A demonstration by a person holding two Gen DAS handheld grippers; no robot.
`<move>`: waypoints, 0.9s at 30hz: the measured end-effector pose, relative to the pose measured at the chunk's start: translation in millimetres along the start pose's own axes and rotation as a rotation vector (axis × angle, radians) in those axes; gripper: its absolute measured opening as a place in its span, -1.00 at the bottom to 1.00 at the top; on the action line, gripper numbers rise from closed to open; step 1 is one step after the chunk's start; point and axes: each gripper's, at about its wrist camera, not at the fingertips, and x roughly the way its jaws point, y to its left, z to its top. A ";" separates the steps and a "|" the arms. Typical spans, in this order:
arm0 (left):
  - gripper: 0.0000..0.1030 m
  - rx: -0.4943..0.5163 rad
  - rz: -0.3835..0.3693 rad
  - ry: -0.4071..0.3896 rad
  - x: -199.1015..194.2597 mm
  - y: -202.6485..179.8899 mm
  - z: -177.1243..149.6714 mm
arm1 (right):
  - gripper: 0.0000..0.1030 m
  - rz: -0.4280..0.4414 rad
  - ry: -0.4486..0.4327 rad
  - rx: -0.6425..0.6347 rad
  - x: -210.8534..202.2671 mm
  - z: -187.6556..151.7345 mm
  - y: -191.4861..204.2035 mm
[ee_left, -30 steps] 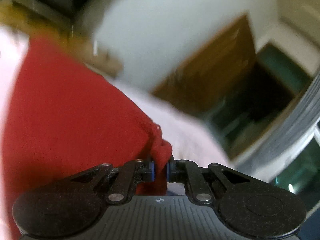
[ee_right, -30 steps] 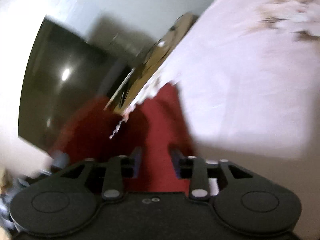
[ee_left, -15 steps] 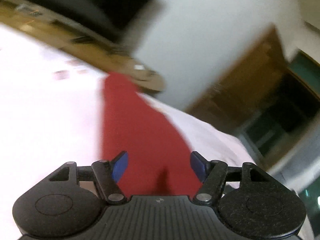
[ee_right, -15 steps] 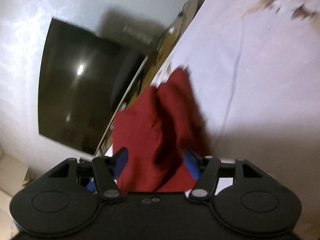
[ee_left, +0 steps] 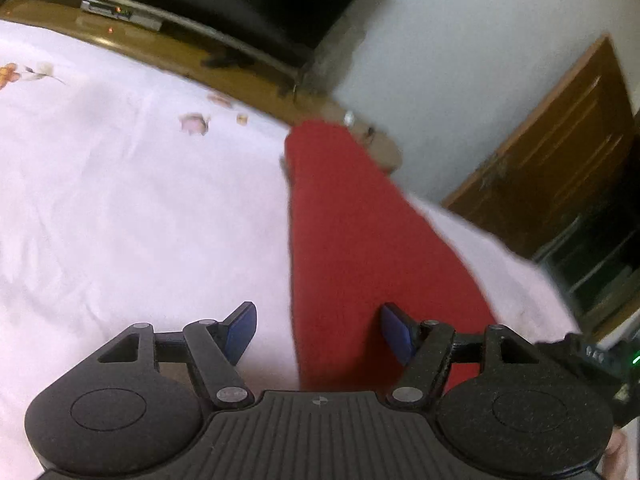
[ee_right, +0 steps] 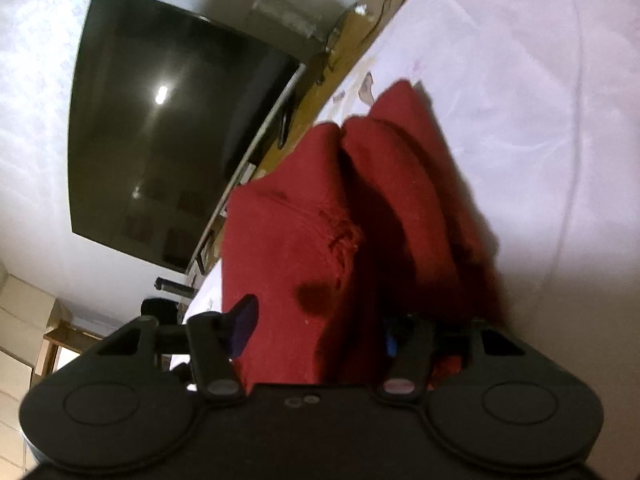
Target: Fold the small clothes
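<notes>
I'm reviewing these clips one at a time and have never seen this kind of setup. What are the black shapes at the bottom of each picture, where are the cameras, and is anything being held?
There is no robot here: a person holds a two-finger claw in each hand, and a fisheye camera on each claw looks forward along its fingers. The black shapes at the bottom are the claw bodies, with blue pads on the fingers.

One picture is from the left claw, the other from the right claw. Both look at the same red garment, which lies on a pale pink bedsheet with a faint flower print. In the right view the garment looks folded over itself in layers.

Both claws are open. The cloth lies between the spread fingers of each, but nothing is pinched.

Behind the bed stand a wooden board and a dark television screen on a white wall.
</notes>
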 end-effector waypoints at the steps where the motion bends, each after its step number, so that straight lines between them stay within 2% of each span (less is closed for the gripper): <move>1: 0.31 0.009 0.005 0.005 2.0 -2.2 -3.7 | -0.31 -0.010 0.003 -0.012 3.1 -0.6 1.1; 3: 0.31 0.030 0.011 0.007 1.7 -8.3 -4.1 | -0.76 -0.051 -0.002 -0.068 6.5 -4.8 6.0; 6: 0.30 0.047 0.010 -0.006 2.0 -12.8 -2.7 | -0.81 -0.100 -0.050 -0.196 -0.6 -13.9 23.3; 10: 0.30 0.075 -0.032 -0.029 5.8 -25.9 -0.6 | -0.82 -0.091 -0.147 -0.320 -31.9 -25.7 49.8; 11: 0.30 0.092 -0.027 -0.023 10.5 -33.4 1.6 | -0.82 -0.101 -0.162 -0.330 -39.4 -27.3 52.1; 13: 0.31 0.141 0.028 0.026 21.9 -43.2 -1.0 | -0.82 -0.140 -0.182 -0.339 -52.1 -33.1 48.0; 14: 0.31 0.131 0.036 0.050 29.9 -42.9 -1.0 | -0.82 -0.164 -0.175 -0.325 -49.4 -32.2 41.0; 16: 0.32 0.104 0.025 0.049 33.3 -40.0 -1.6 | -0.80 -0.234 -0.084 -0.253 -27.7 -27.2 14.9; 17: 0.32 0.103 0.026 0.050 32.4 -39.9 -0.6 | -0.82 -0.219 -0.068 -0.221 -21.9 -23.9 5.3; 19: 0.32 0.107 0.026 0.035 25.6 -39.8 1.9 | -0.50 -0.172 -0.099 -0.189 -28.9 -18.7 3.4; 21: 0.31 0.112 0.020 -0.001 18.2 -38.1 3.6 | -0.21 -0.152 -0.174 -0.190 -44.2 -14.2 7.8; 23: 0.31 0.097 0.000 -0.025 18.1 -34.6 10.5 | -0.20 -0.129 -0.230 -0.201 -52.9 -4.4 7.6; 27: 0.31 0.112 -0.010 -0.019 32.8 -37.6 22.2 | -0.23 -0.152 -0.230 -0.210 -42.0 25.1 5.6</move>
